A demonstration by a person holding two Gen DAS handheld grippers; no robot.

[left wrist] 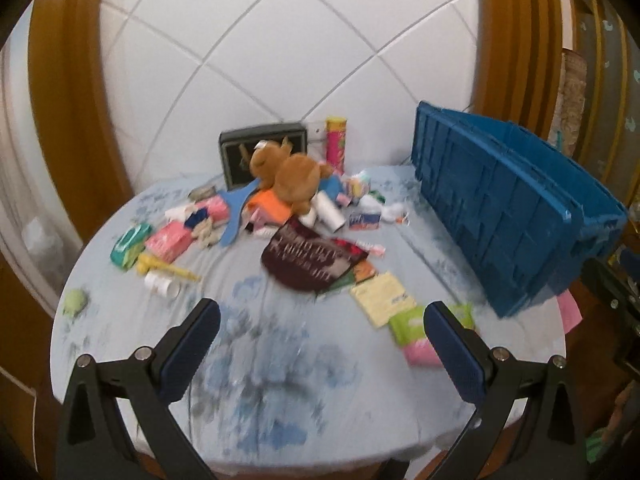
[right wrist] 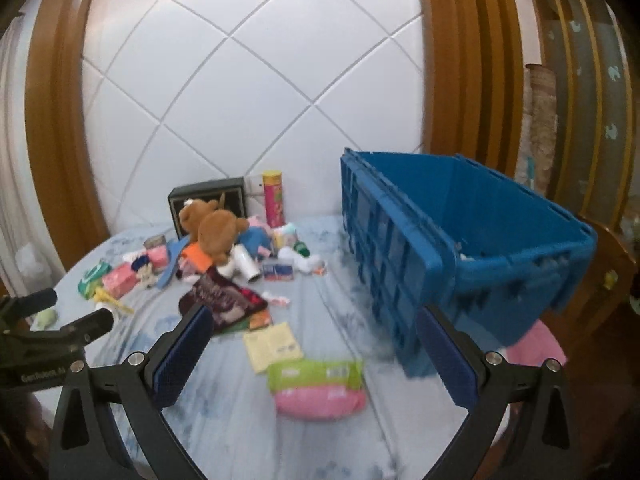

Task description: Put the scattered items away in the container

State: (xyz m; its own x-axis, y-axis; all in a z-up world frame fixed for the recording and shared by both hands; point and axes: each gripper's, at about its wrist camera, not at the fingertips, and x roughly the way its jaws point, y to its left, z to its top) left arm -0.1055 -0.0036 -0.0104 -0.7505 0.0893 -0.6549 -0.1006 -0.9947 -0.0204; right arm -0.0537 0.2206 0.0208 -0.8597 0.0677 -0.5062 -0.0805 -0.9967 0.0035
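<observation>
The green-and-pink soft pack (right wrist: pixel 316 386) is lying nearest the right gripper (right wrist: pixel 314 354), just beside the blue crate (right wrist: pixel 400 248) on the round table (right wrist: pixel 224 420). It is looking light, squashy and probably slick in its wrap, so pinching across its narrow middle seems best. Both the right gripper and the left gripper (left wrist: pixel 322 350) are hanging wide apart, holding nothing. Motion blur is smearing the labels, and the plush bear (left wrist: pixel 288 176) is covering part of the pile.

White diamond-tiled wall (right wrist: pixel 248 92), brown wooden frame (right wrist: pixel 468 60), blue-patterned tablecloth (left wrist: pixel 280 360) over round table
</observation>
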